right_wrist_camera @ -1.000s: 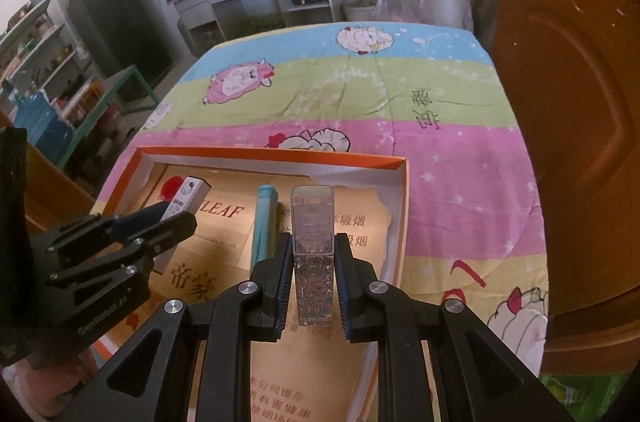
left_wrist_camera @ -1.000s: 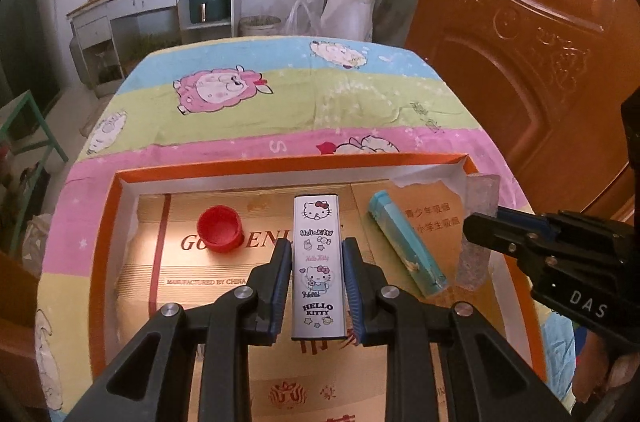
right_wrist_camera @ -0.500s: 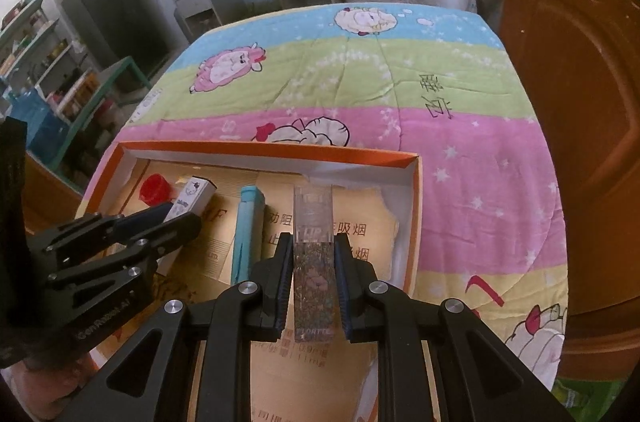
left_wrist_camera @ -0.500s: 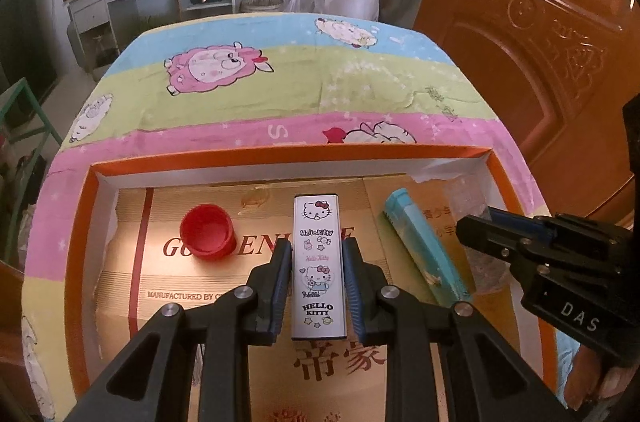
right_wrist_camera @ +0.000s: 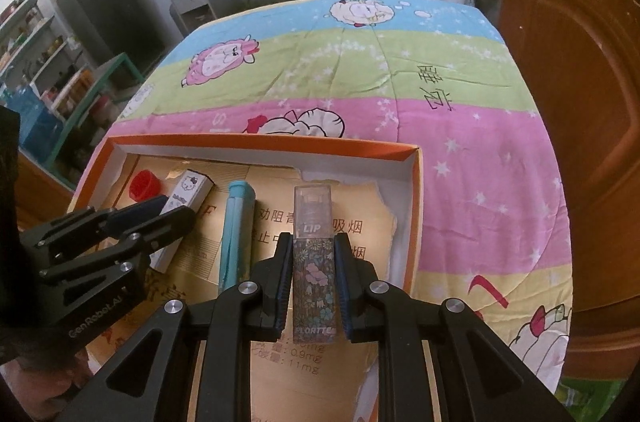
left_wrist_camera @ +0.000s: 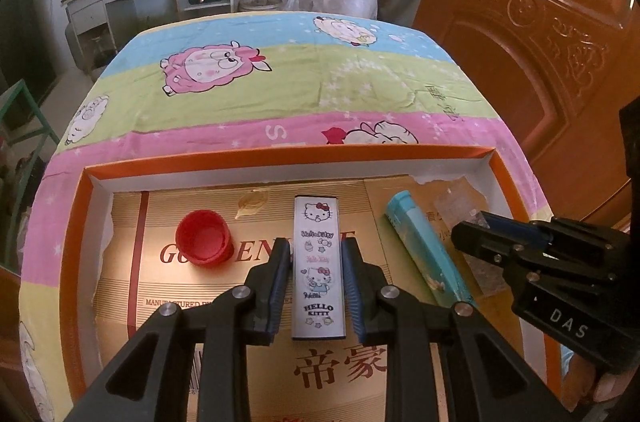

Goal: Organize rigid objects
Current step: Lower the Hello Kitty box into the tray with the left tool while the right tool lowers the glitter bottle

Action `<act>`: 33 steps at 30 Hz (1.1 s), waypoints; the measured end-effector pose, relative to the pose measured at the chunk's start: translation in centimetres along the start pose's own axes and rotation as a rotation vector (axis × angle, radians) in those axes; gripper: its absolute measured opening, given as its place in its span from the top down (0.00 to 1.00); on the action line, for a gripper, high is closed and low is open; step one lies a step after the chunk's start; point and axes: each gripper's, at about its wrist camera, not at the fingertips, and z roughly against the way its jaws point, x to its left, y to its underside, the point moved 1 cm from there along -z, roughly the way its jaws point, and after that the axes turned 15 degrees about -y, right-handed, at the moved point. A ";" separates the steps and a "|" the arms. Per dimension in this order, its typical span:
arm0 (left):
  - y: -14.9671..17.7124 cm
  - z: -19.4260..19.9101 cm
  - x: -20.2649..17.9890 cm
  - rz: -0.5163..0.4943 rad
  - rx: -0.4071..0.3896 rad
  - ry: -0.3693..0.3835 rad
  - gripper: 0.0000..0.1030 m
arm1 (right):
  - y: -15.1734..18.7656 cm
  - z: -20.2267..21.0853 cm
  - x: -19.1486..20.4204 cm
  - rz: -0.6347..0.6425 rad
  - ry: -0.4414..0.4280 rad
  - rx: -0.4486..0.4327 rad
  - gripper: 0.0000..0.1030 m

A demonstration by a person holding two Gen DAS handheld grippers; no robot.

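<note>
The left hand-held gripper (left_wrist_camera: 316, 262) is grasping a white rectangular Hello Kitty box (left_wrist_camera: 319, 266) inside the shallow orange-rimmed cardboard tray (left_wrist_camera: 280, 156). The right hand-held gripper (right_wrist_camera: 312, 270) is clenching a clear floral lip-gloss tube (right_wrist_camera: 313, 262) just beside a light-blue cylindrical tube (right_wrist_camera: 236, 230).

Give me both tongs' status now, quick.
Left tongs: shut on the white rectangular Hello Kitty box.
Right tongs: shut on the clear floral lip-gloss tube.
</note>
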 end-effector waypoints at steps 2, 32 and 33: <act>0.0 0.0 -0.1 -0.001 0.001 0.006 0.72 | 0.1 0.0 0.0 -0.001 -0.001 -0.003 0.79; 2.5 7.7 1.2 0.002 -0.152 -0.036 0.47 | 3.1 5.1 3.8 0.021 0.001 -0.096 0.61; 2.6 8.0 1.3 0.003 -0.155 -0.037 0.47 | 3.2 5.2 3.9 0.022 0.001 -0.096 0.61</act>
